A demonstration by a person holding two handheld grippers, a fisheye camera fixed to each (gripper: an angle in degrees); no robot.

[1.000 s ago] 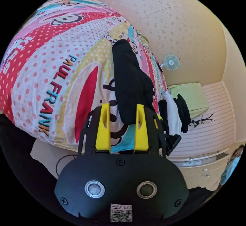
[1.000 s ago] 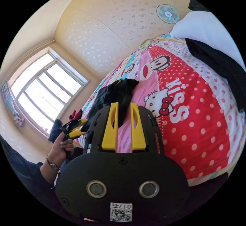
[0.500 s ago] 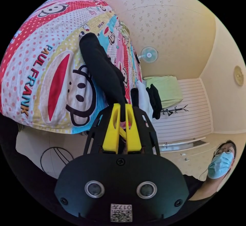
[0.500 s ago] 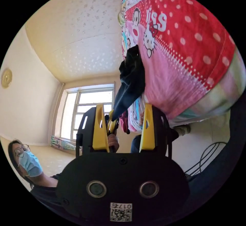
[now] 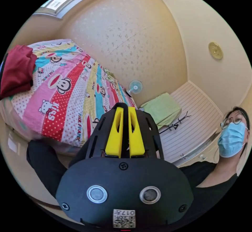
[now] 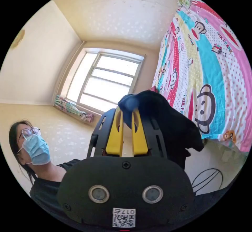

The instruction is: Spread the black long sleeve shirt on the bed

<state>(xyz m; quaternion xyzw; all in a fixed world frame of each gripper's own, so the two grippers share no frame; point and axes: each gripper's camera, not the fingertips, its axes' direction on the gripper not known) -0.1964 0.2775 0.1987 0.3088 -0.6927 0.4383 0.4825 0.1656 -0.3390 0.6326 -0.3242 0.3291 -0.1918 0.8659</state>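
We see the left hand-held gripper (image 5: 123,130) with its yellow jaws drawn nearly together; black fabric shows in the slit, though we cannot tell if both jaws press it. The right hand-held gripper (image 6: 127,133) pinches a bunched fold of the black long sleeve shirt (image 6: 168,121), which hangs off the bed (image 6: 210,66), beside its edge. The bed cover reads "PAUL FRANK" and "KISS" among cartoon monkeys. A red garment (image 5: 17,70) lies on the bed's far corner. A small fan (image 5: 135,87) stands beyond the bed.
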